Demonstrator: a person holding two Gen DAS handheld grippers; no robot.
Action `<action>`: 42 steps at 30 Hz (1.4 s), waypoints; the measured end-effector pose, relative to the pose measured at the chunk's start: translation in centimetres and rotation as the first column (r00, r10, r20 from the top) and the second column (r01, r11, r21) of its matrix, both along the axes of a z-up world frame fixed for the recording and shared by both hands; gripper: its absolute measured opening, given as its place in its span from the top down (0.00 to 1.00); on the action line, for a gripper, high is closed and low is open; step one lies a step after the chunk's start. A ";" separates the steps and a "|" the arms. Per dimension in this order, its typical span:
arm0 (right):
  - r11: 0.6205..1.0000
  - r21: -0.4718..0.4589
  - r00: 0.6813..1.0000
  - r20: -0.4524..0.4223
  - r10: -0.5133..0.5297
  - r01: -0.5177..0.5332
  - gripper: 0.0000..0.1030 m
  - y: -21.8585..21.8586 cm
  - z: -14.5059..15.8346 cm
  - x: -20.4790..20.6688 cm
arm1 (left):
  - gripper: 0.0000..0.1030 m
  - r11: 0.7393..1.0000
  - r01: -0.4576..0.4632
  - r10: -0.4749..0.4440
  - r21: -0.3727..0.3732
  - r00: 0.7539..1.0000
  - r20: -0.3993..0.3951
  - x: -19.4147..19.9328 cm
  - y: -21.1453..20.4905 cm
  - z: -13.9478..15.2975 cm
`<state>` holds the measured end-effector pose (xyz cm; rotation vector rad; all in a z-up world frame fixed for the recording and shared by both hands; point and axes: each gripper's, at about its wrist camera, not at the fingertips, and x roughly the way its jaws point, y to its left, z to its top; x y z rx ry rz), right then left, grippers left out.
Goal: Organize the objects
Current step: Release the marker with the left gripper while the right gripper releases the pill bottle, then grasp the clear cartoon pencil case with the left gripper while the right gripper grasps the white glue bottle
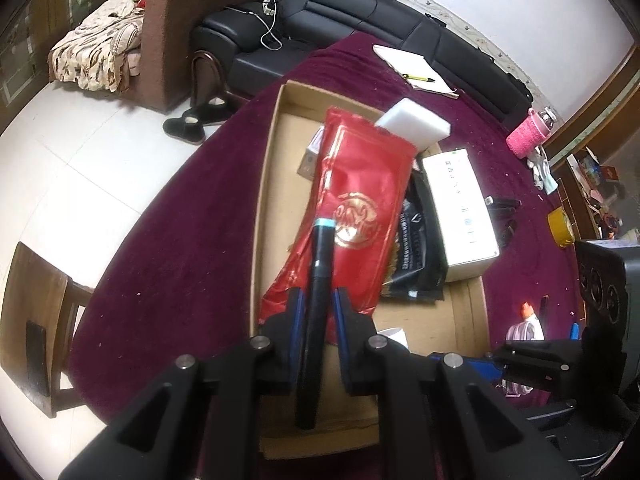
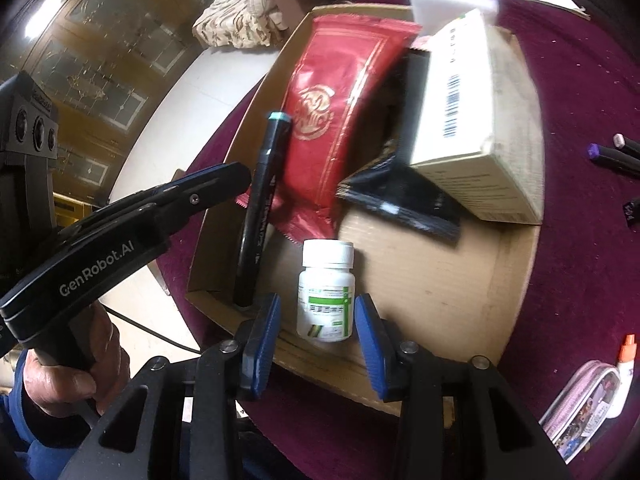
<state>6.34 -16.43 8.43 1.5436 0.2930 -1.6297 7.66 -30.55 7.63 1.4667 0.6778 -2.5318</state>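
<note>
A cardboard box [image 1: 267,184] on the maroon table holds a red foil pouch [image 1: 360,200], a black pouch [image 1: 420,240], a white carton [image 1: 460,208] and a white foam block [image 1: 414,122]. My left gripper [image 1: 318,304] has a black marker with a teal cap [image 1: 318,280] between its fingers, hanging over the box; whether the pads touch it I cannot tell. In the right wrist view the marker [image 2: 260,208] stands at the box's left wall [image 2: 216,216]. My right gripper [image 2: 318,320] is open around a white pill bottle [image 2: 326,292] standing in the box.
A notepad with a pen [image 1: 416,68] lies at the table's far side. Loose markers [image 2: 612,152], a glue bottle [image 2: 624,356] and a pencil case [image 2: 580,412] lie right of the box. A pink bottle [image 1: 524,136], a black sofa [image 1: 360,12] and a wooden chair [image 1: 36,320] surround the table.
</note>
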 end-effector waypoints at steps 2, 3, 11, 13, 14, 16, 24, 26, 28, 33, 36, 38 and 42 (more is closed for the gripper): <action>1.000 -0.008 1.000 -0.007 -0.018 0.018 0.59 0.5 0.5 -0.2 | 0.86 1.000 0.005 -0.005 0.002 1.000 -0.005 -0.2 0.4 0.2; 1.000 -0.011 1.000 -0.008 -0.024 0.024 0.59 0.8 0.6 -0.3 | 0.86 1.000 0.007 -0.007 0.002 1.000 -0.008 -0.3 0.5 0.2; 0.997 -0.022 0.997 -0.015 -0.078 0.077 0.59 2.4 1.4 -0.5 | 0.86 0.999 0.048 -0.048 0.004 0.999 -0.016 -1.4 2.4 0.7; 0.995 -0.025 0.995 -0.017 -0.094 0.093 0.59 2.8 1.6 -0.6 | 0.86 0.998 0.058 -0.058 0.002 0.998 -0.017 -1.6 3.0 0.8; 0.994 -0.028 0.994 -0.018 -0.105 0.105 0.59 3.3 1.9 -0.7 | 0.86 0.998 0.063 -0.062 0.003 0.998 -0.018 -1.6 3.2 0.9; 0.991 -0.037 0.991 -0.023 -0.131 0.130 0.59 4.3 2.3 -1.1 | 0.86 0.997 0.075 -0.075 0.005 0.997 -0.019 -1.8 3.7 1.0; 0.942 -0.069 0.944 -0.021 -0.330 0.328 0.56 12.1 4.0 -4.2 | 0.78 0.987 0.161 -0.161 0.017 0.987 -0.027 -3.0 7.3 1.7; 0.913 -0.071 0.914 -0.025 -0.405 0.402 0.55 15.0 4.4 -5.2 | 0.75 0.979 0.202 -0.202 0.022 0.979 -0.028 -3.5 8.9 2.0; 0.882 -0.063 0.883 -0.028 -0.469 0.467 0.54 17.6 4.6 -6.1 | 0.70 0.969 0.246 -0.246 0.024 0.969 -0.029 -3.9 10.6 2.2; 0.769 -0.027 0.770 0.008 -0.639 0.639 0.49 25.3 4.2 -8.4 | 0.39 0.919 0.387 -0.389 0.075 0.921 0.011 -5.3 16.0 2.0; 0.725 -0.012 0.725 0.034 -0.688 0.689 0.49 28.0 3.5 -8.4 | 0.35 0.881 0.454 -0.464 0.135 0.885 0.049 -5.8 19.3 1.0; 0.709 -0.003 0.709 0.044 -0.704 0.705 0.49 29.0 3.2 -8.3 | 0.31 0.863 0.485 -0.499 0.143 0.862 0.087 -6.0 21.2 0.3; 0.692 0.007 0.691 0.047 -0.721 0.722 0.49 31.3 2.6 -8.1 | 0.27 0.837 0.514 -0.539 0.187 0.834 0.118 -6.1 24.3 -0.8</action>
